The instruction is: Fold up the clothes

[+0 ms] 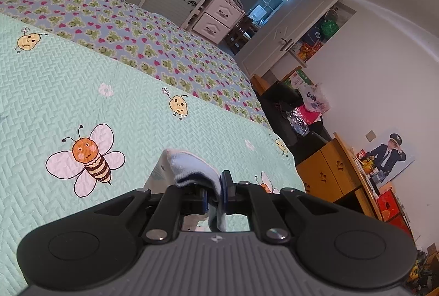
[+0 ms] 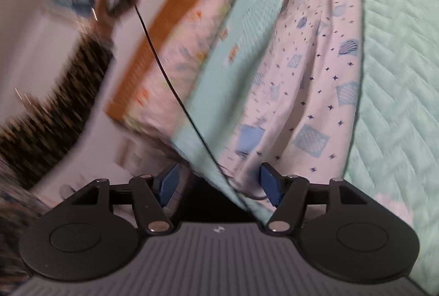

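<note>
Left claw (image 1: 215,193) clenched on a pale blue ribbed cuff (image 1: 192,169), pinched between the blue pads, probably to keep that end of the garment lifted and taut for the fold. Right claw (image 2: 219,183) released, jaws standing wide; no cloth pressed by either pad (image 2: 270,186), though the garment's edge runs between them. Likely a let-go or a reach for a fresh grip; cannot say which.

Garment (image 2: 315,93) draped along the bed in long soft folds, near its side edge: thin white cotton jersey, printed with small navy stars and hatched blue squares. Beneath it, a mint quilted bedspread (image 1: 55,93) stitched in herringbone ridges, with cartoon bees. Farther back, a frog-and-heart sheet (image 1: 142,38), flat and matte. Thin black cable (image 2: 164,71) arcing across the right wrist view, which is heavily blurred.
</note>
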